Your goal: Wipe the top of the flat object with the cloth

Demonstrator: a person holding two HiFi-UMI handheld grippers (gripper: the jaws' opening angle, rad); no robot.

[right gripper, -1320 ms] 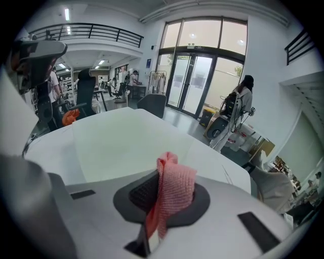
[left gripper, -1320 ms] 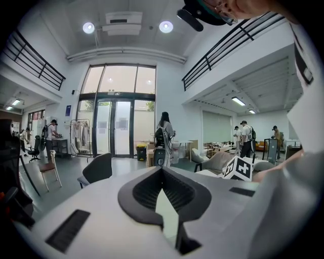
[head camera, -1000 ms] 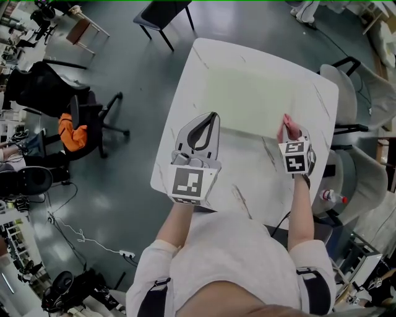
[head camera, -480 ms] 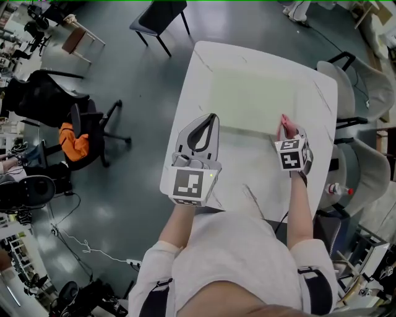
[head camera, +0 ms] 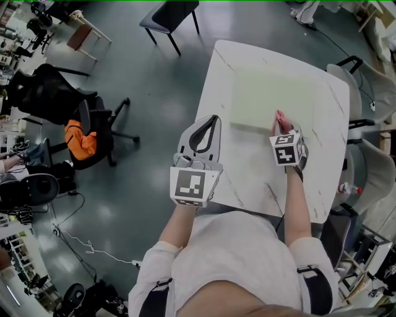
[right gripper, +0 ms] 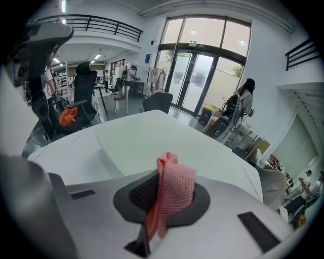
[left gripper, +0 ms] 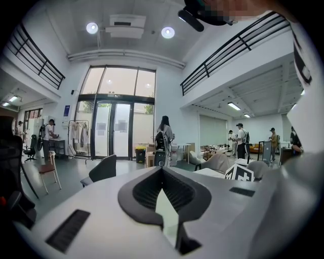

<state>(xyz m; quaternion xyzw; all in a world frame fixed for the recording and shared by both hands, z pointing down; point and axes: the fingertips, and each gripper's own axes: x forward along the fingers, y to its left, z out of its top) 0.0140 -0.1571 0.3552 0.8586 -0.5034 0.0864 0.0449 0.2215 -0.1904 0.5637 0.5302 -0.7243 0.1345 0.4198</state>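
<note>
A pale green flat board [head camera: 278,93] lies on the white table [head camera: 322,179]. My right gripper [head camera: 280,124] is shut on a pink knitted cloth [head camera: 278,119], which sits at the board's near edge, towards its right end. In the right gripper view the cloth [right gripper: 174,189] sticks up between the jaws of the right gripper [right gripper: 167,174], with the board [right gripper: 152,139] ahead. My left gripper [head camera: 214,116] hovers over the table's left edge, jaws together and holding nothing. From its own camera the left gripper [left gripper: 162,169] looks out across the room.
A black chair [head camera: 167,15] stands beyond the table. An office chair [head camera: 93,133] with an orange item is at the left. White chairs [head camera: 371,80] and a bottle [head camera: 346,187] are at the right. Several people stand far off in the left gripper view.
The head view has swung, so the table now sits further right. The cloth stays at the board's near edge. The left gripper now lies closer to the table's left edge.
</note>
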